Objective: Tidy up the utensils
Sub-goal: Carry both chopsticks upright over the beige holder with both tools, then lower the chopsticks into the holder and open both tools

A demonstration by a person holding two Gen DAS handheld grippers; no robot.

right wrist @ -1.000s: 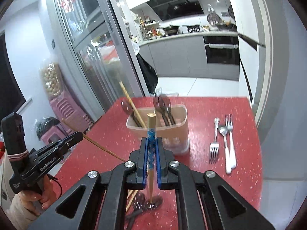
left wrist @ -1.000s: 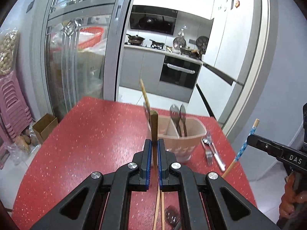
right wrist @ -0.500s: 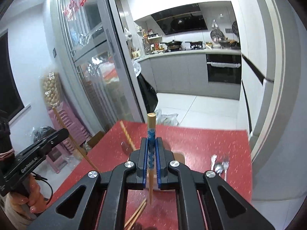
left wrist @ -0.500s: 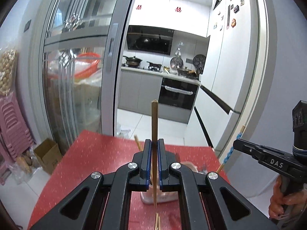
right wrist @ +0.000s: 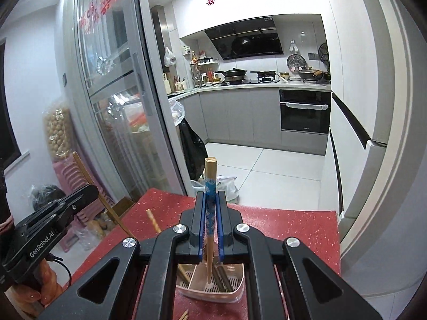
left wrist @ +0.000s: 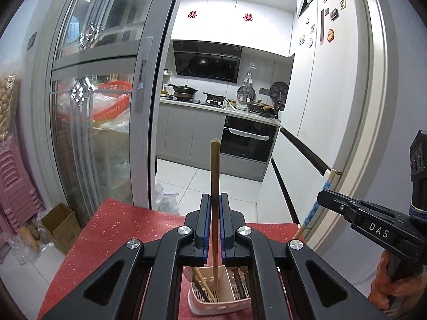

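My left gripper (left wrist: 214, 224) is shut on a plain wooden chopstick (left wrist: 214, 176), held upright with its lower end inside the pink utensil holder (left wrist: 218, 297) below. My right gripper (right wrist: 210, 225) is shut on a wooden chopstick with a blue patterned band (right wrist: 210, 186), also upright, its tip in the holder (right wrist: 210, 285). The holder stands on the red table (left wrist: 106, 229) and has another chopstick and dark-handled utensils in it. Each gripper also shows in the other's view: the right one (left wrist: 357, 213) and the left one (right wrist: 53, 218).
A sliding glass door (left wrist: 106, 106) stands at the left, with a kitchen behind it. A white fridge (left wrist: 333, 106) is at the right. Pink stools (left wrist: 16, 181) and a cardboard box (left wrist: 60, 226) sit on the floor left of the table. Loose chopsticks (right wrist: 184, 314) lie near the holder.
Both grippers have risen and tilted up over the holder. The holder now lies directly below them with both chopstick tips in it. The forks and spoon on the table have left view.
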